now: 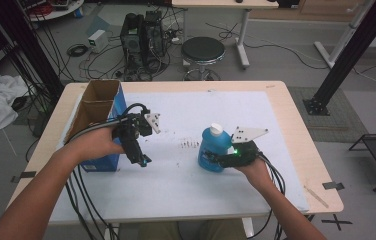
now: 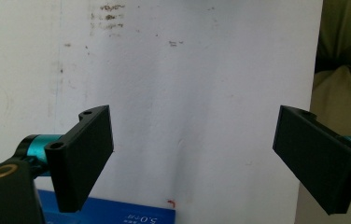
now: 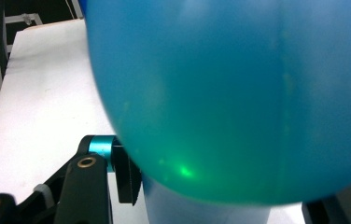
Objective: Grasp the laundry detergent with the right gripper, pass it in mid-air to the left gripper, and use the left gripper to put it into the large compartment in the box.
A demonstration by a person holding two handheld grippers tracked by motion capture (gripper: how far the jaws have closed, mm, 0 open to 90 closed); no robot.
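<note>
A blue bottle (image 1: 211, 150) with a white cap stands on the white mat (image 1: 176, 180), right of centre. My right gripper (image 1: 211, 161) comes in from the right and is shut on the bottle's lower body. In the right gripper view the blue bottle (image 3: 229, 93) looms close and blurred, with the left pad (image 3: 128, 179) against its side. My left gripper (image 1: 142, 161) points down at the mat beside an open blue carton (image 1: 107, 125). In the left gripper view the left gripper (image 2: 192, 158) stands open wide over bare mat, with nothing between its pads.
The carton's blue edge (image 2: 117, 215) lies just under the left jaw. Small dark marks (image 1: 191, 144) dot the mat between the hands. Beyond the wooden table (image 1: 301, 130) stand a black stool (image 1: 203, 50), a computer tower (image 1: 141, 35) and floor cables.
</note>
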